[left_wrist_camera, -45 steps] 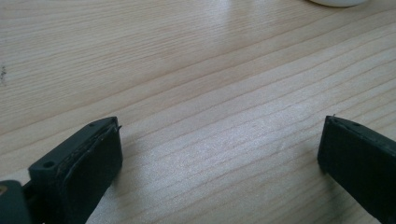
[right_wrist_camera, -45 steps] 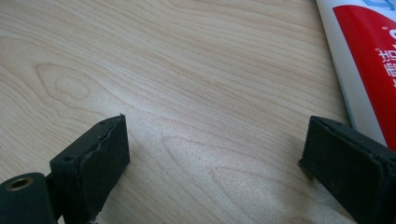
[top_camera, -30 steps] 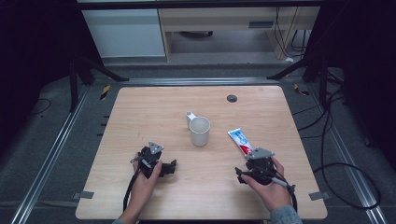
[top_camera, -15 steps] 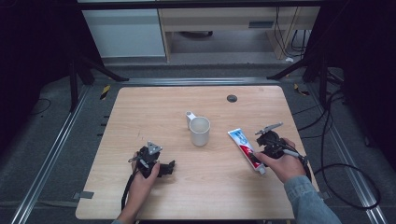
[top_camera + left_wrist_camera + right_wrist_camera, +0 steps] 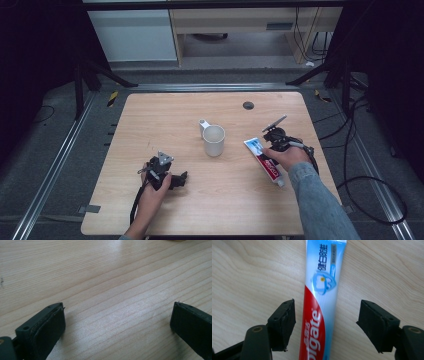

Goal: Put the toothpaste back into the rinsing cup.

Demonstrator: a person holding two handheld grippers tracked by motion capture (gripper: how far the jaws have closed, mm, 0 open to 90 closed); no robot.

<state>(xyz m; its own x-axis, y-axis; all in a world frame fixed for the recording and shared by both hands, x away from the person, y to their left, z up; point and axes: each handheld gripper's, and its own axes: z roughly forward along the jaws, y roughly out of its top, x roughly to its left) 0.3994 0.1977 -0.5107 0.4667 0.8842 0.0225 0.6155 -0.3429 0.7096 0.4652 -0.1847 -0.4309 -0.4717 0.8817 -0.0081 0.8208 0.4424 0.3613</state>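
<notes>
Toothpaste tube (image 5: pixel 322 297): "Colgate" in white on the red lower part, Chinese characters on the blue upper part, tooth emblem between. It lies flat on the wooden table (image 5: pixel 165 115), just right of the white mug (image 5: pixel 214 140).

Right gripper (image 5: pixel 325 325) straddles the tube; jaws have just been closing, pads not yet touching it.

Left gripper (image 5: pixel 117 322), well left of the mug, jaws apart over bare wood. Tube's cap end is blurred, possibly white.
</notes>
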